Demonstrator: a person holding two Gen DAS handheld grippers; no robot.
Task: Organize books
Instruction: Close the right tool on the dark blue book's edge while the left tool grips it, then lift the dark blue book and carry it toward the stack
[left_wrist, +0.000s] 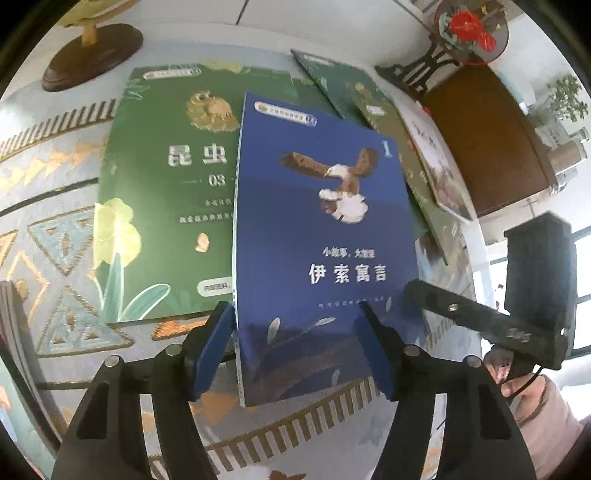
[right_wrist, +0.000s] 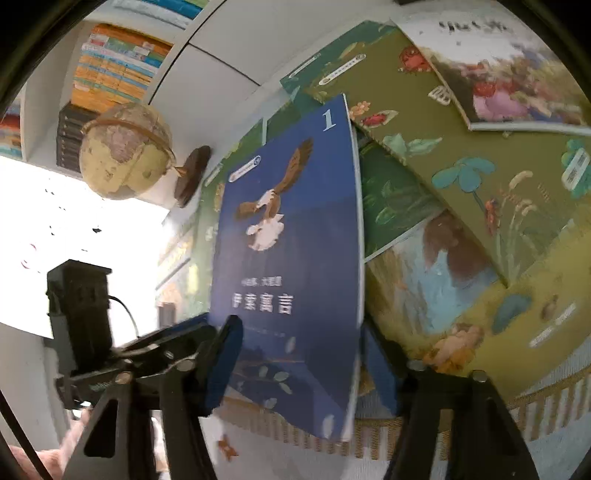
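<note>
- While both wrist cameras look down on a desk covered by a patterned cloth, a blue book with an eagle on its cover fills the middle of each view.
- Seen from the left wrist, the left hand-held gripper has its blue pads on either side of the book's lower end, one at the spine edge and one lying over the cover; the book looks raised off the cloth, so it is probably pinched, though the contact itself is not clear.
- Seen from the right wrist, the right hand-held gripper straddles the same lower end, one blue pad in front of the cover and one behind it; whether it presses or only brackets the book cannot be told.
- Behind the blue book a green insect book lies flat, and further right several olive and illustrated books overlap in a loose fan.
- A globe on a wooden base stands at the desk's far edge.
- To do this step well, keep the blue book flat and supported at both lower corners so the thin cover does not bow, then lower it squarely onto the green book, spine edges aligned, before letting go.
</note>
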